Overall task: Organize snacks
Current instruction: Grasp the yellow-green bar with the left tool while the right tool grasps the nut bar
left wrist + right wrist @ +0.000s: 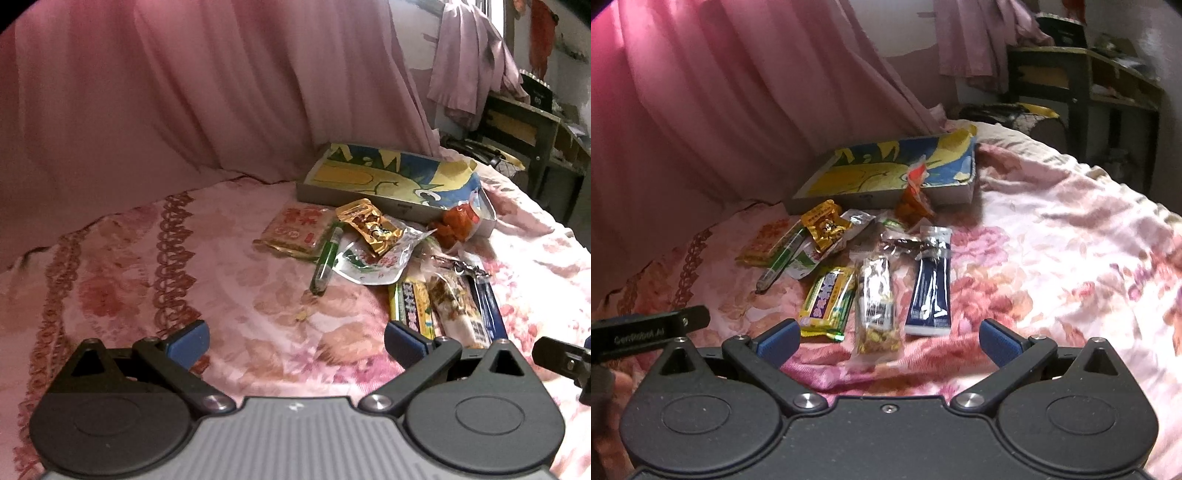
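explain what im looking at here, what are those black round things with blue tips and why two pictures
Those are two hand-held grippers that a person carries, one in each hand. Each has a camera looking forward along its two blue-tipped fingers, so there is one picture per gripper. The left gripper and right gripper are both open and hold nothing. Ahead is a bed with a pink flowered bedspread. On it lies a shallow box with a yellow and blue picture, and in front of it a scatter of snacks, including a dark blue packet, a clear nut bar and a gold packet.
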`<control>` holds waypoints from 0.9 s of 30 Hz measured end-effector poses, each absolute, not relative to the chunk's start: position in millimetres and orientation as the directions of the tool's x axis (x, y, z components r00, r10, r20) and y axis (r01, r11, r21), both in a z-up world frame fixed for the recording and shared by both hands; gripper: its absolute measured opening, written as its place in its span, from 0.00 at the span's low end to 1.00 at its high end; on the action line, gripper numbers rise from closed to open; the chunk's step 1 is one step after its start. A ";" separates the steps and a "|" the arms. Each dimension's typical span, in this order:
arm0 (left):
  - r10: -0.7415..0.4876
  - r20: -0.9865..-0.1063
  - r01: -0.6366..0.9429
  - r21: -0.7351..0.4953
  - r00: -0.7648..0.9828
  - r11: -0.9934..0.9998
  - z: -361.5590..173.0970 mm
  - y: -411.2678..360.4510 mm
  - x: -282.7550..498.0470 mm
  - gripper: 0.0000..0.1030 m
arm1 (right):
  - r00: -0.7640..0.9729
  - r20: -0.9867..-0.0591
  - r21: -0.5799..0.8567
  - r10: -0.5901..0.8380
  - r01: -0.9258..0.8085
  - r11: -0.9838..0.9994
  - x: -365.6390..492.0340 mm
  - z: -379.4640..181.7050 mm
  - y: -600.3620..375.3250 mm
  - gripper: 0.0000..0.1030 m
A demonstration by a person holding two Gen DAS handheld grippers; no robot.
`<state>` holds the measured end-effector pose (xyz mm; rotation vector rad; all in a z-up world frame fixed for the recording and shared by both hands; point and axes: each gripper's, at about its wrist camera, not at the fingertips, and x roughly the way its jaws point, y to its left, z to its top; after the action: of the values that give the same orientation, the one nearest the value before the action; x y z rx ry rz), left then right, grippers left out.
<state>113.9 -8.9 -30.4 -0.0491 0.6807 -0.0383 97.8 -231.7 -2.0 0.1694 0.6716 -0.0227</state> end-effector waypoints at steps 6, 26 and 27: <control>-0.117 -0.636 0.082 -0.085 0.763 0.993 -42.5 -16.7 139.3 1.00 | 0.787 -0.616 0.105 0.027 0.048 0.993 129.0 -2.6 -244.4 1.00; -0.307 -0.681 0.411 -0.009 0.665 0.911 -77.0 -65.5 181.2 1.00 | 0.611 -0.732 0.182 0.301 -0.250 0.951 233.8 -42.0 -257.4 0.84; -0.318 -0.682 0.422 -0.015 0.659 0.906 -78.3 -66.5 181.9 1.00 | 0.608 -0.732 0.189 0.308 -0.253 0.949 236.0 -44.4 -258.3 0.82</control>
<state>181.9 -66.5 -78.3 0.1493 0.7412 -0.4209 236.0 -258.3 -44.4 0.0688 0.8587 0.3248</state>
